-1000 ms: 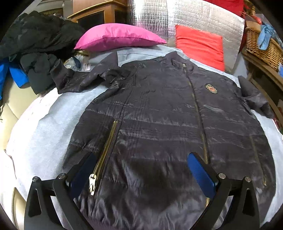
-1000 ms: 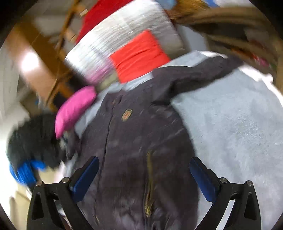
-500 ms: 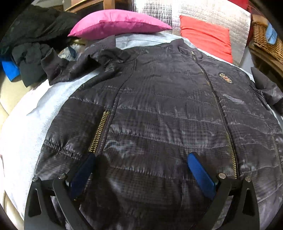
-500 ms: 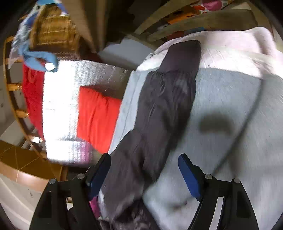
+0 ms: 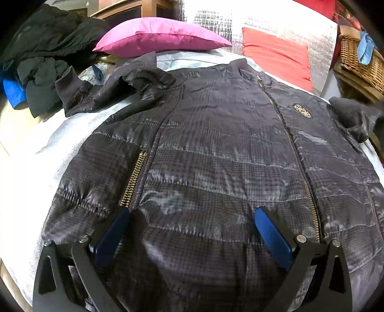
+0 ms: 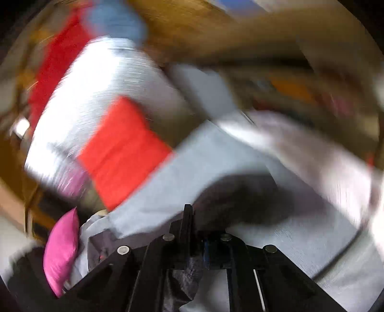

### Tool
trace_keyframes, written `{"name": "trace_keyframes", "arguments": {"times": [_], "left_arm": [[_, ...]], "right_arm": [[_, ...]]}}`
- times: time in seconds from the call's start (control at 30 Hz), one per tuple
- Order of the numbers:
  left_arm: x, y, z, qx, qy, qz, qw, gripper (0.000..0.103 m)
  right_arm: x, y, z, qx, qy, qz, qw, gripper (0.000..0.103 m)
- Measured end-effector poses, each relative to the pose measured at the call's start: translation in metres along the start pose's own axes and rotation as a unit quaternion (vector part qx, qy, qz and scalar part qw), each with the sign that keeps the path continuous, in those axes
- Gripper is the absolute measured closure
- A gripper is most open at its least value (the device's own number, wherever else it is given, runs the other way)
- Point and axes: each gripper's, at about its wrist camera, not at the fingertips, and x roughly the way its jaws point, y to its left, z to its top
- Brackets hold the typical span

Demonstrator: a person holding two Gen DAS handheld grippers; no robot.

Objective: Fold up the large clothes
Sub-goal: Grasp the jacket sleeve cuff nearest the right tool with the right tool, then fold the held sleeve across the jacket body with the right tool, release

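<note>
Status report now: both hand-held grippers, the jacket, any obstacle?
Left hand-held gripper open, over jacket front. Right hand-held gripper shut on dark fabric, likely the sleeve; view blurred. Jacket flat on bed, unfolded. Pink pillow beyond collar.

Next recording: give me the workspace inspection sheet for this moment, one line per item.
Surface: bed under a light grey sheet.
Job's things: dark quilted jacket lies front up and zipped; its sleeve is crumpled toward the clothes pile.
Clutter: heap of dark clothes with a blue piece at the bed's edge.
Grippers: left gripper open, low over the jacket's hem; right gripper shut on dark jacket fabric, view blurred.
Cables: nothing seen.
Surroundings: pink pillow, red cushion against a silver padded backing, wicker basket holding blue cloth, wooden furniture behind.
</note>
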Motion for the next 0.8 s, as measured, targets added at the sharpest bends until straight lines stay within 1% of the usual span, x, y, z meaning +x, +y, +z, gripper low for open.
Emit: {"name": "trace_keyframes", "arguments": {"times": [0.03, 0.07, 0.1, 0.13, 0.17, 0.2, 0.23, 0.27, 0.3, 0.33, 0.37, 0.4, 0.5, 0.53, 0.6, 0.63, 0.7, 0.73, 0.8], "left_arm": [[0.000, 0.000, 0.000, -0.001, -0.001, -0.002, 1.0000, 0.000], [0.000, 0.001, 0.000, -0.002, -0.002, -0.003, 1.0000, 0.000], [-0.001, 0.002, -0.001, -0.004, -0.003, -0.006, 1.0000, 0.000], [-0.002, 0.003, -0.001, -0.006, -0.004, -0.010, 0.9999, 0.000], [-0.002, 0.003, -0.001, -0.008, -0.005, -0.012, 0.9999, 0.000], [-0.003, 0.004, -0.001, -0.010, -0.006, -0.015, 0.9998, 0.000], [-0.003, 0.005, -0.001, -0.012, -0.007, -0.018, 0.9997, 0.000], [-0.003, 0.005, -0.001, -0.013, -0.007, -0.020, 0.9997, 0.000], [-0.003, 0.006, -0.001, -0.015, -0.009, -0.023, 0.9996, 0.000], [-0.004, 0.007, -0.001, -0.017, -0.010, -0.026, 0.9995, 0.000], [-0.004, 0.007, -0.002, -0.019, -0.011, -0.029, 0.9994, 0.000], [-0.004, 0.008, -0.002, -0.021, -0.012, -0.032, 0.9992, 0.000], [-0.004, 0.010, -0.002, -0.025, -0.013, -0.038, 0.9989, 0.000], [-0.005, 0.010, -0.001, -0.026, -0.014, -0.040, 0.9988, 0.000], [-0.004, 0.010, -0.002, -0.026, -0.013, -0.040, 0.9988, 0.000], [-0.004, 0.009, -0.001, -0.025, -0.013, -0.038, 0.9989, 0.000], [-0.004, 0.008, -0.002, -0.023, -0.012, -0.036, 0.9990, 0.000], [-0.004, 0.009, -0.002, -0.024, -0.012, -0.036, 0.9990, 0.000], [-0.004, 0.009, -0.002, -0.024, -0.012, -0.037, 0.9989, 0.000]], "right_arm": [[-0.016, 0.030, -0.004, -0.029, -0.011, 0.021, 0.999, 0.095], [-0.025, 0.059, -0.006, -0.060, -0.022, 0.030, 0.997, 0.095], [-0.040, 0.101, -0.015, -0.112, -0.038, 0.045, 0.992, 0.095], [-0.051, 0.142, -0.029, -0.159, -0.045, 0.069, 0.984, 0.095], [-0.057, 0.172, -0.042, -0.193, -0.044, 0.087, 0.976, 0.095], [-0.062, 0.208, -0.064, -0.237, -0.041, 0.101, 0.965, 0.095], [-0.061, 0.234, -0.085, -0.275, -0.038, 0.104, 0.955, 0.091], [-0.058, 0.262, -0.116, -0.316, -0.023, 0.114, 0.942, 0.091], [-0.049, 0.283, -0.147, -0.343, 0.000, 0.120, 0.932, 0.086], [-0.033, 0.298, -0.180, -0.364, 0.035, 0.125, 0.922, 0.061], [-0.022, 0.305, -0.204, -0.378, 0.067, 0.127, 0.915, 0.037], [0.000, 0.309, -0.238, -0.391, 0.109, 0.120, 0.906, 0.003], [0.043, 0.294, -0.305, -0.410, 0.178, 0.089, 0.890, 0.003], [0.049, 0.283, -0.319, -0.398, 0.195, 0.084, 0.893, 0.003], [0.054, 0.268, -0.317, -0.362, 0.205, 0.092, 0.905, 0.003], [0.048, 0.258, -0.312, -0.337, 0.203, 0.101, 0.914, 0.003], [0.032, 0.247, -0.303, -0.309, 0.192, 0.115, 0.924, 0.003], [0.026, 0.243, -0.297, -0.299, 0.185, 0.118, 0.929, 0.003], [0.012, 0.221, -0.283, -0.271, 0.168, 0.116, 0.941, 0.003]]}}
